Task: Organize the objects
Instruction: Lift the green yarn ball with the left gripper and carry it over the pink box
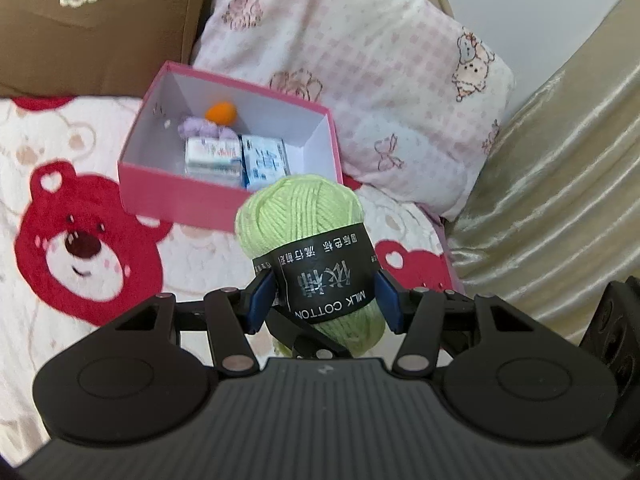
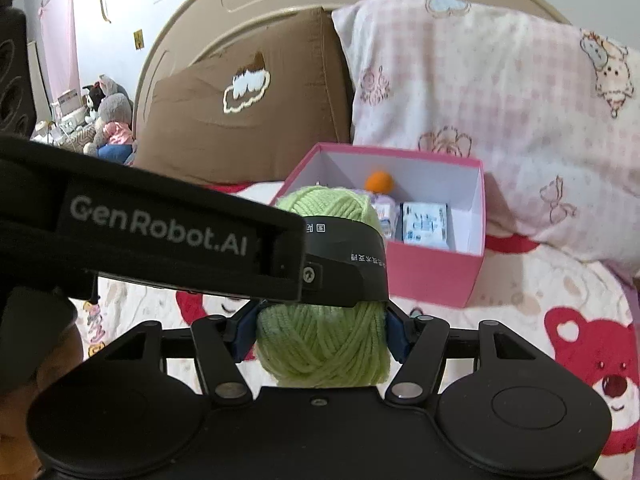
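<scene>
A light green yarn ball (image 1: 304,216) with a black paper label is held above the bed. My left gripper (image 1: 324,300) is shut on it at the label. My right gripper (image 2: 322,336) is shut on the same yarn ball (image 2: 324,344) at its near end. The left gripper's black body (image 2: 160,232) crosses the right wrist view from the left. An open pink box (image 1: 176,196) lies on the blanket beyond the yarn. Inside are an orange ball (image 1: 221,112), a purple item (image 1: 196,126) and two small packets (image 1: 236,156). The box (image 2: 432,272) also shows in the right wrist view.
A white blanket with red bears (image 1: 80,248) covers the bed. A pink checked pillow (image 1: 360,60) and a brown cushion (image 1: 100,12) lean behind the box. A shiny beige curtain (image 1: 560,200) hangs at right. Stuffed toys (image 2: 108,120) sit far left.
</scene>
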`<act>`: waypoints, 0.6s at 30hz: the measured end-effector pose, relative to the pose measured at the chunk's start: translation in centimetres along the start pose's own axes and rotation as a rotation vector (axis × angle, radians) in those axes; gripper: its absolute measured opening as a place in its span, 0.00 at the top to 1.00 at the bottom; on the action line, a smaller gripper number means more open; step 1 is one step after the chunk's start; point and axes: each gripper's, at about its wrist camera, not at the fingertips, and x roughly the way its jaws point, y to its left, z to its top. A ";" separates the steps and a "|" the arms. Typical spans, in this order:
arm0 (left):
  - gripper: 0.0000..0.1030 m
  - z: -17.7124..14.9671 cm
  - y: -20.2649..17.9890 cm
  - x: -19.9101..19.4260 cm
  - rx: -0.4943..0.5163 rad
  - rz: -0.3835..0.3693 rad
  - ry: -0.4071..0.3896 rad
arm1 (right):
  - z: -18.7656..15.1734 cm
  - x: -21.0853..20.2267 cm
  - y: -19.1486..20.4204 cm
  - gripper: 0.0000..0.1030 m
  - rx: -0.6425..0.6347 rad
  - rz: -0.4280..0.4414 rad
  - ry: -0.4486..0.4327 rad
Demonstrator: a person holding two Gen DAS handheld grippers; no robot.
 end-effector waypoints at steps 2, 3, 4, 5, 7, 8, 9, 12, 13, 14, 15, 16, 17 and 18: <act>0.49 0.5 -0.4 -0.5 0.016 0.018 -0.031 | 0.8 0.0 0.0 0.35 -0.002 0.012 -0.007; 0.49 0.8 -0.5 -0.8 0.028 0.024 -0.046 | 1.4 0.0 0.1 0.35 -0.007 0.018 -0.011; 0.49 1.1 -0.6 -1.0 0.030 0.025 -0.058 | 1.8 0.0 0.2 0.35 -0.013 0.022 -0.014; 0.49 1.5 -0.5 -1.1 0.024 0.020 -0.063 | 2.3 0.0 0.3 0.35 -0.027 0.016 -0.023; 0.49 2.7 -0.2 -1.1 0.012 0.002 -0.065 | 3.0 0.1 0.6 0.35 -0.052 0.000 -0.034; 0.49 3.3 -0.1 -0.9 0.011 -0.005 -0.061 | 3.4 0.3 0.7 0.35 -0.060 -0.011 -0.038; 0.49 3.9 -0.1 -0.7 0.010 -0.011 -0.057 | 3.8 0.4 0.7 0.35 -0.064 -0.021 -0.040; 0.49 5.7 0.0 -0.3 0.021 -0.030 -0.047 | 5.3 0.9 0.5 0.35 -0.059 -0.036 -0.044; 0.49 6.4 0.0 -0.2 0.026 -0.036 -0.046 | 5.6 1.1 0.4 0.35 -0.056 -0.040 -0.046; 0.49 7.1 0.1 0.0 0.033 -0.041 -0.045 | 6.2 1.2 0.4 0.35 -0.054 -0.047 -0.049; 0.49 7.6 0.0 0.1 0.042 -0.044 -0.044 | 6.8 1.5 0.4 0.35 -0.055 -0.056 -0.051; 0.49 8.2 0.0 0.3 0.057 -0.043 -0.042 | 7.3 1.6 0.4 0.35 -0.051 -0.061 -0.051; 0.48 8.7 0.0 0.3 0.074 -0.045 -0.043 | 7.9 1.8 0.2 0.35 -0.030 -0.058 -0.045; 0.48 9.1 0.1 0.4 0.082 -0.051 -0.044 | 8.4 2.0 -0.1 0.35 0.000 -0.047 -0.040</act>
